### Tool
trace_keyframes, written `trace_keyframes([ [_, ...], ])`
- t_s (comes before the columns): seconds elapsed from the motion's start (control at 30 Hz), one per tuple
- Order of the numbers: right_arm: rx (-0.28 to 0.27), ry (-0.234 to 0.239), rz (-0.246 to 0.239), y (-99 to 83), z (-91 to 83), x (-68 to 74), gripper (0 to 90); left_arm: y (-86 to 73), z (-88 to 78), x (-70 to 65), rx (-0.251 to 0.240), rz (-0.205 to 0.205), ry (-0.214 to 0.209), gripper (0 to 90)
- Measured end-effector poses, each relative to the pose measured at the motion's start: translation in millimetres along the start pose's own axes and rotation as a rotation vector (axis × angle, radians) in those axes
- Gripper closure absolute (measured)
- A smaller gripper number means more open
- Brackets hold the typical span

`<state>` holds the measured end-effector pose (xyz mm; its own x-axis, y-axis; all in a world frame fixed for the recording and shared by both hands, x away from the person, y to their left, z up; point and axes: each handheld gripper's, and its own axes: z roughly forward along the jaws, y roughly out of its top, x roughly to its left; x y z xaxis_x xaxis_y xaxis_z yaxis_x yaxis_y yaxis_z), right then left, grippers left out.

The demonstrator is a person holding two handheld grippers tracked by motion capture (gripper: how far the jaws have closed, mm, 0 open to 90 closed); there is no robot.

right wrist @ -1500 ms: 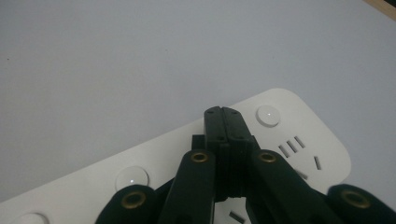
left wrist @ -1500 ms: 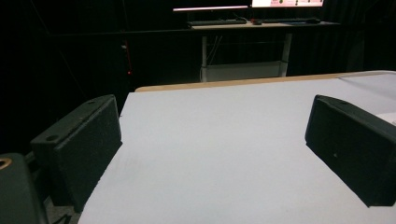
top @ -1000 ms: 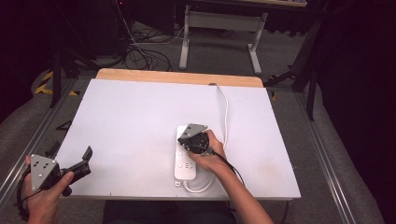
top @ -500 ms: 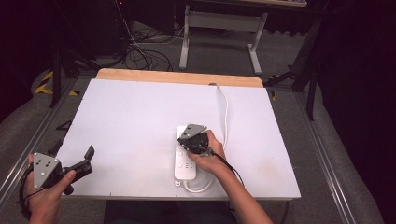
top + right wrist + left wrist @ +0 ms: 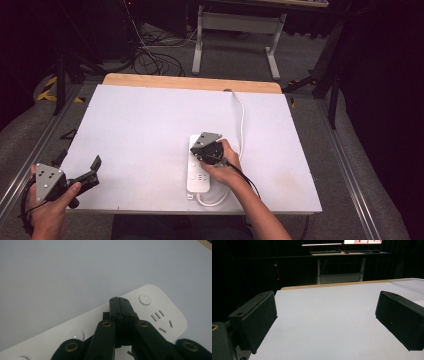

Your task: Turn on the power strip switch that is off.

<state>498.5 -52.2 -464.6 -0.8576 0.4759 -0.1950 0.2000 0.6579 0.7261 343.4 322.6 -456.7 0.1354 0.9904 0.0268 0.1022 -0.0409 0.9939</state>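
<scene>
The white surface (image 5: pixel 150 125) spans the high view, its wooden edge (image 5: pixel 190 82) far beyond both claws. Beneath the right claw (image 5: pixel 202 150) lies the white power strip (image 5: pixel 198 180), its length running back toward the person and its cord (image 5: pixel 241 120) trailing away past the claw's far side. The right claw (image 5: pixel 119 301) points down at the strip with its jaws pressed together — nothing between them — and its tip stands on or just above the casing between two round buttons, one button (image 5: pixel 145 298) beside a socket (image 5: pixel 161 320). The left claw (image 5: pixel 92 170) hangs at the near left corner, well apart from the strip, jaws wide apart and empty. Since a second ago only the left hand has shifted slightly; the right remains planted — judged a switch press in progress.
</scene>
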Motion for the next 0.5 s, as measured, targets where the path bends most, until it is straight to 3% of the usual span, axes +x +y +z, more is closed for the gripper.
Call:
trace_keyframes([
  [0.5,-0.008,-0.012,0.006,-1.4,-0.5,1.7,90.0,0.9,0.8,-1.5,0.001,0.001,-0.008,4.2],
])
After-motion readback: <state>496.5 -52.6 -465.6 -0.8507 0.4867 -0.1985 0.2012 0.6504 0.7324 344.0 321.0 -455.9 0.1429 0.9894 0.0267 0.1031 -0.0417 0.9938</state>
